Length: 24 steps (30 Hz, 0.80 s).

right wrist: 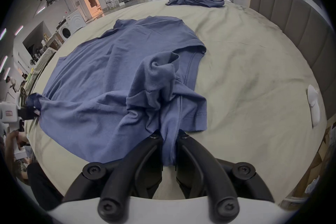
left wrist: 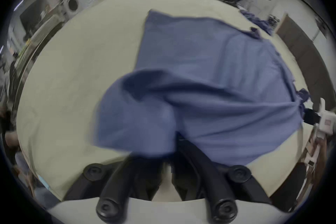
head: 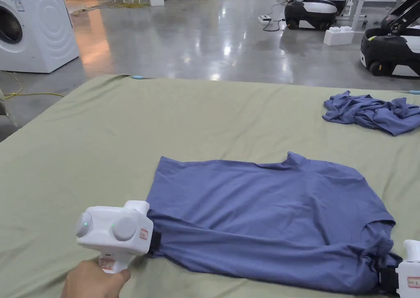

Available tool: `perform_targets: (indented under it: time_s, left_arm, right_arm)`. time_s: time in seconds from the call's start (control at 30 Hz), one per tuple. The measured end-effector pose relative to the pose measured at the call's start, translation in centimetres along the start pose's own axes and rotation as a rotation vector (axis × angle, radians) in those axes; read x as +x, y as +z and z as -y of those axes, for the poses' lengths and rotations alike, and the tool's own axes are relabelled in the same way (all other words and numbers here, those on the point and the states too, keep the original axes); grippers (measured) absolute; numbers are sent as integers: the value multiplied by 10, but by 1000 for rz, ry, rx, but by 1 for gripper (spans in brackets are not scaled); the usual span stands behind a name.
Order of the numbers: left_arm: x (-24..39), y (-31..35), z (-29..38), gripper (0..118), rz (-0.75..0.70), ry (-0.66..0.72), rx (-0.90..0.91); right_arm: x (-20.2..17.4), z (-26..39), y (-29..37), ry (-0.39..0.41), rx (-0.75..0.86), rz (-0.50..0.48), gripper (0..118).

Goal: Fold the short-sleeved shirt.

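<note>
A blue short-sleeved shirt (head: 262, 216) lies spread on the green-sheeted bed (head: 102, 147), its near edge lifted. The left tool (head: 155, 241) is clamped on the shirt's near left corner; the right tool (head: 387, 279) is clamped on bunched fabric at the near right sleeve. Small red labels on both tools are too small to read. A second crumpled blue garment (head: 373, 112) lies at the far right.

The small red stickers on each claw's white body are too blurred to read.
</note>
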<state>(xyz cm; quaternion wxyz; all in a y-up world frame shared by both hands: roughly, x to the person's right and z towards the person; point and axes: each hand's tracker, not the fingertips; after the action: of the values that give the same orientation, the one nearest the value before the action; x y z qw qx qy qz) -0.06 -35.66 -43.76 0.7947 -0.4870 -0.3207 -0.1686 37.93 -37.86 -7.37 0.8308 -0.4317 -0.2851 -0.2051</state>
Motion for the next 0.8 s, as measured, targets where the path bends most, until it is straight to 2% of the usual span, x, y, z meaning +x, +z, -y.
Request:
perform_targets:
  time_s: [0.03, 0.07, 0.1, 0.13, 0.2, 0.27, 0.5, 0.63, 0.7, 0.77, 0.8]
  left_arm:
    - [6, 8, 0, 5, 18, -7, 90]
    - [13, 11, -1, 5, -45, -44, 49]
    - [17, 13, -2, 5, -29, -95, 35]
    - [15, 16, 1, 5, -5, -77, 87]
    - [11, 25, -2, 5, 21, -35, 81]
    - [0, 40, 3, 5, 105, 35, 128]
    - [-29, 97, 28, 5, 229, 163, 157]
    - [-45, 116, 57, 5, 245, 196, 163]
    - [-56, 118, 80, 5, 292, 262, 135]
    - [-56, 109, 99, 5, 274, 241, 110]
    - [-55, 99, 108, 5, 264, 232, 78]
  right_arm:
    - [0, 0, 0, 2, 0, 1, 13]
    - [0, 0, 2, -1, 1, 2, 13]
    - [1, 0, 2, -11, 12, -1, 13]
    - [1, 1, 4, -12, 21, -4, 13]
    - [2, 5, 16, -28, 68, -21, 13]
    - [5, 8, 32, -88, 99, -78, 13]
    - [13, 25, 93, -132, 136, -180, 13]
    - [20, 43, 118, -133, 123, -205, 13]
    - [24, 58, 124, -144, 102, -206, 13]
    - [25, 74, 114, -115, 67, -171, 13]
    - [27, 81, 105, -125, 43, -171, 13]
